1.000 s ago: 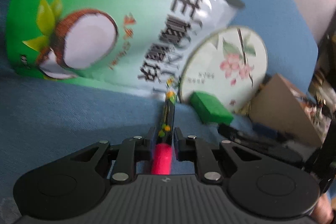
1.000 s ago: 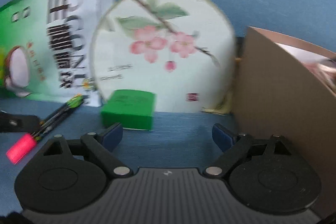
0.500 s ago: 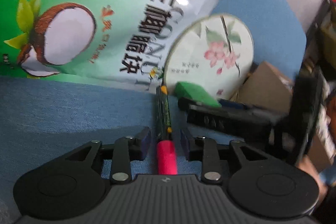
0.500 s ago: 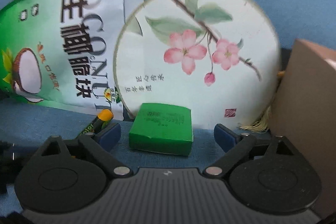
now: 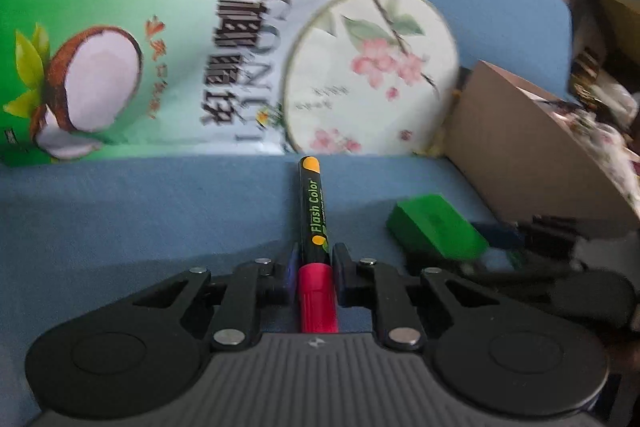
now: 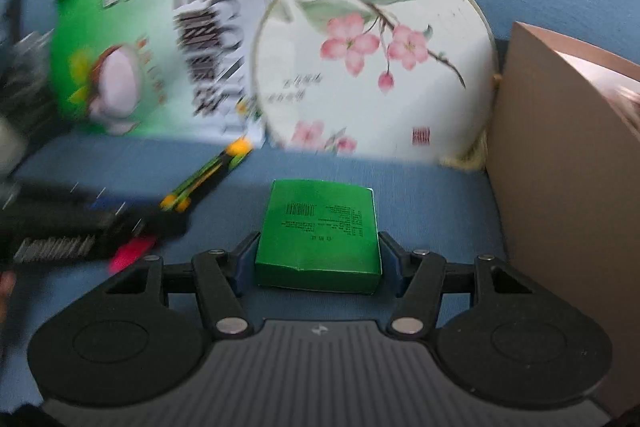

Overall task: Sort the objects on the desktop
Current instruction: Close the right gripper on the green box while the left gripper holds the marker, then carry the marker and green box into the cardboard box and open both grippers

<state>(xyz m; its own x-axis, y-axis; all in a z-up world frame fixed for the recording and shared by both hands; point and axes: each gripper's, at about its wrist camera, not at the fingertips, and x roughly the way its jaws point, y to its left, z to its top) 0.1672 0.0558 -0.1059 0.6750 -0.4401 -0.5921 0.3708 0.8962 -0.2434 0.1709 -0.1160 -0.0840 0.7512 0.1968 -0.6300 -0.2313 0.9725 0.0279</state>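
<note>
Left wrist view: left gripper (image 5: 313,263) is pinching the marker (image 5: 313,211) at the join of pink cap and black barrel, barrel pointing forward toward the snack bag (image 5: 160,51) and fan (image 5: 372,71), both propped at the back edge of the blue table (image 5: 140,211). The gripper is angling down, marker in line with the fingers. Green box (image 5: 436,227) is sitting to the right, near the cardboard box (image 5: 532,155).

Right wrist view: right gripper (image 6: 318,259) has just been closing, and its blue pads are now touching both sides of the green box (image 6: 318,231), which is lying flat on the table. This gripper is tilting down too, with the cardboard box (image 6: 560,155) close on the right.

Progress: looks early. Both items are gripped, neither is placed anywhere yet; bag and fan are untouched.
</note>
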